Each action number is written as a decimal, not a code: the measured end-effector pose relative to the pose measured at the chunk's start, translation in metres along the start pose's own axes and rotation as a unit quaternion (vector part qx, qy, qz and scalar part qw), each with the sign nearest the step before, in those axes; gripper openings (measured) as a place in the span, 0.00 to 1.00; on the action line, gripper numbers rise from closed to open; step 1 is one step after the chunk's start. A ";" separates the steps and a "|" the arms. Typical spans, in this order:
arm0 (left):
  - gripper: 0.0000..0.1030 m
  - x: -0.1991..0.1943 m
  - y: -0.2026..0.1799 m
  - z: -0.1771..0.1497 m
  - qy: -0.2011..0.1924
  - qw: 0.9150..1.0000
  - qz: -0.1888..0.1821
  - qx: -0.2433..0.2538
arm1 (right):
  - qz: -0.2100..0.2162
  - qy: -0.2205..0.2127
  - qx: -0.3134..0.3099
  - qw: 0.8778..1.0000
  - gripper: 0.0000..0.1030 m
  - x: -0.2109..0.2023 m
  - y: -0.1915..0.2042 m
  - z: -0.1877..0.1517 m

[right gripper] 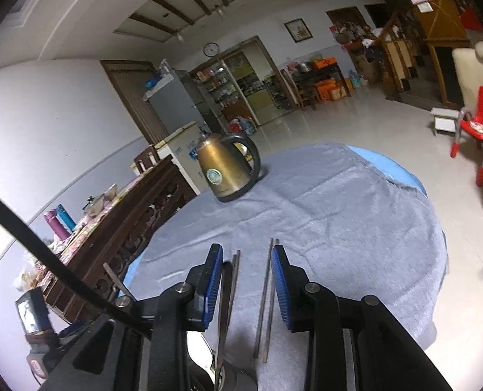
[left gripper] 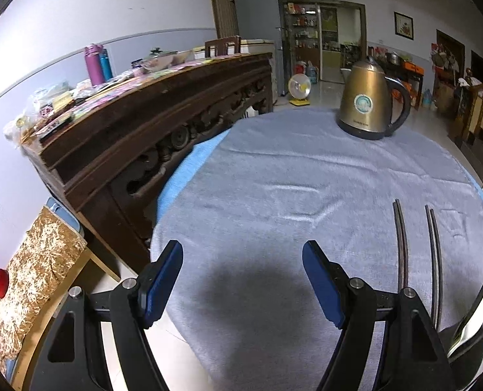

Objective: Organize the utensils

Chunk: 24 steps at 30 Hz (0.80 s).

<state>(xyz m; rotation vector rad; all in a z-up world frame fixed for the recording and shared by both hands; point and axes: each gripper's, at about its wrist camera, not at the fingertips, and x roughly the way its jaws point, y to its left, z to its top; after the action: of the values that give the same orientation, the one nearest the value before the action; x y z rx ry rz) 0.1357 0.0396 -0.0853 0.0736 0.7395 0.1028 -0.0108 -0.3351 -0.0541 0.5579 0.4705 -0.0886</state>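
Note:
Two pairs of dark metal chopsticks lie side by side on a grey cloth over a round table. In the left wrist view the pairs lie right of my left gripper, which is open and empty above bare cloth. A shiny spoon-like utensil shows at the lower right edge. In the right wrist view my right gripper is open, low over the cloth, with one pair by its left finger and the other pair by its right finger.
A bronze electric kettle stands at the table's far side. A dark carved wooden sideboard with bottles and clutter runs along the left. A red child's chair stands on the floor to the right.

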 end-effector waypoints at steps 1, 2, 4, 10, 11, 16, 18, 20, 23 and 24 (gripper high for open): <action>0.74 0.002 -0.003 0.000 0.001 1.000 -0.001 0.003 | 0.004 -0.005 -0.004 1.000 0.32 -0.002 0.002 0.002; 0.74 0.004 -0.005 0.001 0.003 1.000 -0.003 0.006 | 0.011 -0.012 -0.006 1.000 0.32 -0.004 0.004 0.004; 0.74 0.010 -0.012 0.005 0.005 1.000 -0.009 0.014 | 0.024 -0.026 -0.007 0.999 0.32 -0.008 0.004 0.008; 0.74 0.035 -0.046 0.021 0.010 0.997 -0.057 0.058 | -0.010 -0.026 0.004 1.000 0.32 0.012 -0.018 0.030; 0.74 0.041 -0.052 0.024 0.013 0.996 -0.067 0.065 | -0.019 -0.008 0.002 1.000 0.32 0.023 -0.024 0.034; 0.74 0.092 -0.096 0.034 0.065 0.981 -0.139 0.121 | -0.006 0.140 0.019 0.990 0.32 0.114 -0.057 0.036; 0.74 0.109 -0.111 0.036 0.082 0.976 -0.154 0.132 | 0.004 0.195 0.022 0.981 0.32 0.154 -0.064 0.029; 0.74 0.121 -0.128 0.039 0.090 0.971 -0.170 0.143 | 0.011 0.227 0.029 0.973 0.32 0.187 -0.067 0.022; 0.74 0.125 -0.150 0.044 0.082 0.963 -0.198 0.165 | 0.027 0.251 0.027 0.967 0.32 0.221 -0.064 0.015; 0.74 0.126 -0.156 0.046 0.079 0.960 -0.203 0.174 | 0.025 0.258 0.023 0.966 0.30 0.231 -0.062 0.013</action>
<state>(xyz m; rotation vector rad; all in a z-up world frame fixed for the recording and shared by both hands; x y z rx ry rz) 0.2700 -0.1012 -0.1522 0.2499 0.9126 -0.4196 0.1877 -0.3842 -0.1798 0.6379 0.9630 0.0977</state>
